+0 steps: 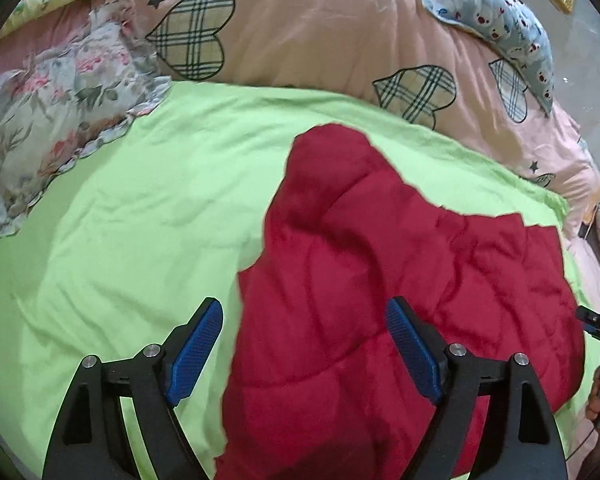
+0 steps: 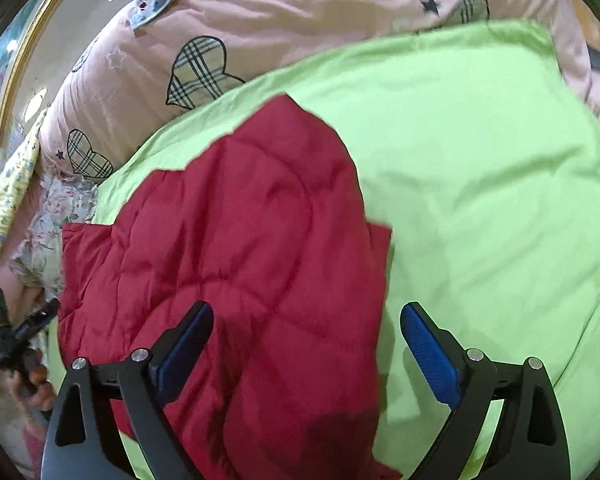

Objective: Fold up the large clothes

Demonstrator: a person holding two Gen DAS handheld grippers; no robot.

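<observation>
Red quilted garment [image 1: 380,288] on green sheet [image 1: 120,220], apparently folded, left hand-held gripper [image 1: 304,320] and right hand-held gripper [image 2: 306,320] wide, empty.

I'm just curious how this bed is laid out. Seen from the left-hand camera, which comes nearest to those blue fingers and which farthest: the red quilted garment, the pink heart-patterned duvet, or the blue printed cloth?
1. Red quilted garment: directly ahead of the left fingers, lying on the green sheet.
2. Pink heart-patterned duvet: behind the sheet.
3. Blue printed cloth: top right, atop the duvet.
</observation>
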